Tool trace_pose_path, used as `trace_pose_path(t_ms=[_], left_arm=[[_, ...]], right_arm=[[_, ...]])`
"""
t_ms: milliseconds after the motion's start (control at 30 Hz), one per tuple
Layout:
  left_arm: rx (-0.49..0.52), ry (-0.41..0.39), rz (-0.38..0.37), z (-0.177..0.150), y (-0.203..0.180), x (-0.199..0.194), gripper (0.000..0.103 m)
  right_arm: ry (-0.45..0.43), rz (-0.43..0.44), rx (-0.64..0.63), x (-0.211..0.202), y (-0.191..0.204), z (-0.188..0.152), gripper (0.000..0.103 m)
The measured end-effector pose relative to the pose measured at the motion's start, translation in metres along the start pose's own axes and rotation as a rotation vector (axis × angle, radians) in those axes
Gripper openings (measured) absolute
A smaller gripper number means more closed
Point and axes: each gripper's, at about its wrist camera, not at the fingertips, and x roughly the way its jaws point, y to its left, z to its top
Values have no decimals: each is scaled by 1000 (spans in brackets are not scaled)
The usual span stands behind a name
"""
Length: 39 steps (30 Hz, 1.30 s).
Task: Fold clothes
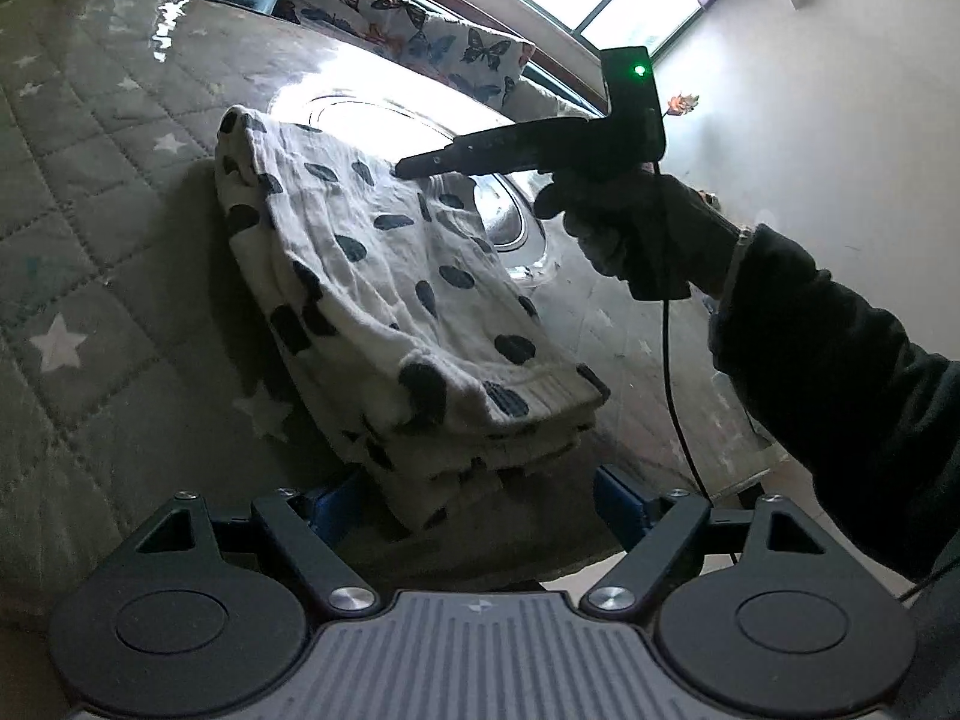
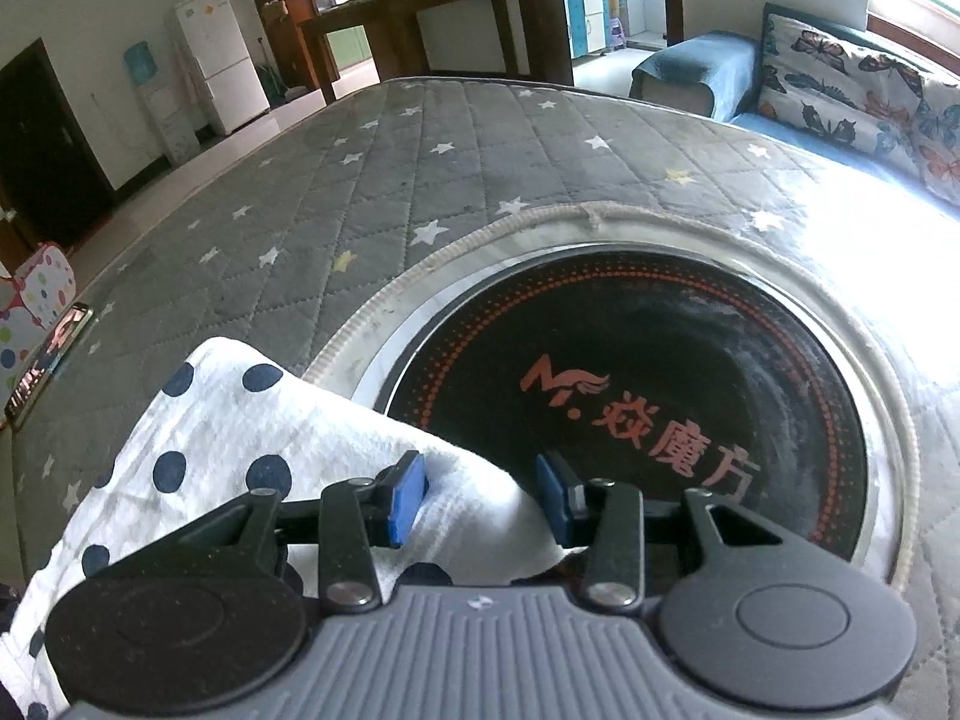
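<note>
A folded white garment with dark polka dots point(image 1: 384, 276) lies in layers on the grey star-quilted table cover point(image 1: 90, 228). My left gripper point(image 1: 480, 501) is open at the garment's near end, and the stacked edge reaches in between its blue pads point(image 1: 333, 504). At the far edge of the garment a gloved hand holds my right gripper point(image 1: 414, 167), its tips down on the cloth. Seen from the right wrist, the right gripper point(image 2: 480, 501) is open, with a corner of the dotted garment point(image 2: 240, 438) lying between and under its blue pads point(image 2: 408, 495).
A round black cooktop point(image 2: 648, 396) with red lettering is set into the table just past the garment. A phone point(image 2: 48, 360) lies at the table's left edge. Behind the table, a butterfly-print cushion point(image 2: 864, 96) rests on a blue sofa point(image 2: 690, 72).
</note>
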Motion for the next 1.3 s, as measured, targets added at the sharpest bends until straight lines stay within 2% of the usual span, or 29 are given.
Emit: trace_pose_path(t_ms=[167, 233, 267, 467, 767, 900, 1000, 1067, 1167, 1300], left_arm=[[3, -11, 24, 1, 3, -1, 74], [-4, -19, 36, 3, 7, -2, 63], [-8, -22, 41, 3, 9, -2, 61], [-23, -47, 76, 10, 22, -4, 52], [32, -87, 138, 34, 35, 5, 50], [58, -96, 157, 47, 41, 9, 50], [54, -102, 161, 50, 46, 10, 47], [44, -106, 162, 49, 48, 8, 47], [44, -111, 164, 43, 46, 4, 47], [29, -118, 159, 34, 43, -1, 46]], right_arm=[[-2, -8, 7, -5, -3, -6, 25], [-8, -19, 12, -8, -3, -8, 21], [-13, -27, 20, -11, -4, -11, 19], [-44, -97, 77, -31, -11, -30, 16], [-101, -222, 259, -77, -21, -84, 16], [-127, -240, 236, -98, -11, -101, 20], [-141, -254, 194, -106, -5, -98, 22], [-154, -257, 171, -110, -3, -93, 27], [-152, -212, 167, -108, -9, -82, 38], [-132, -157, 200, -98, -19, -76, 38]])
